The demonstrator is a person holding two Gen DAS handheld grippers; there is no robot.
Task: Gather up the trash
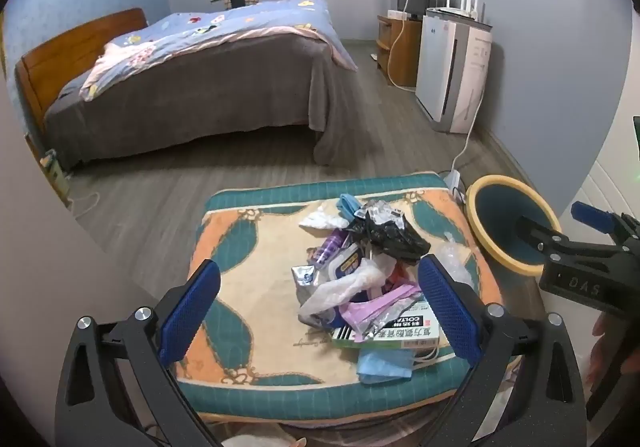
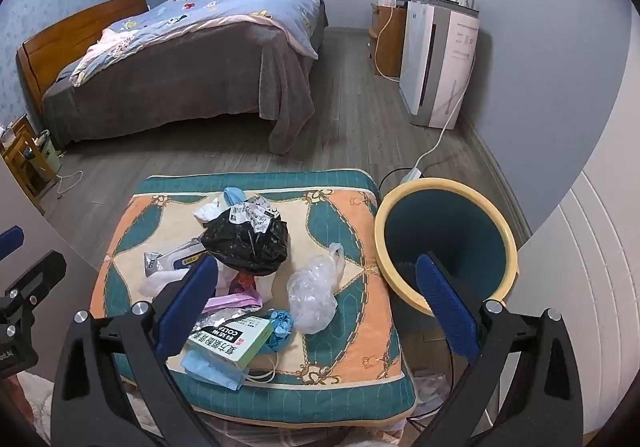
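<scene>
While both grippers, left gripper (image 1: pixel 320 307) and right gripper (image 2: pixel 316 307), hang spread and empty, loose trash pile (image 2: pixel 240 247) mid-frame could scatter off cushion (image 2: pixel 340 375), missing bin (image 2: pixel 444 243).

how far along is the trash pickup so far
Barely begun. Done: nothing visible in the bin. In hand: nothing; the left tongs and right tongs are both open. Left: the whole pile on the cushion, including the black bag, medicine box and clear bag.
</scene>
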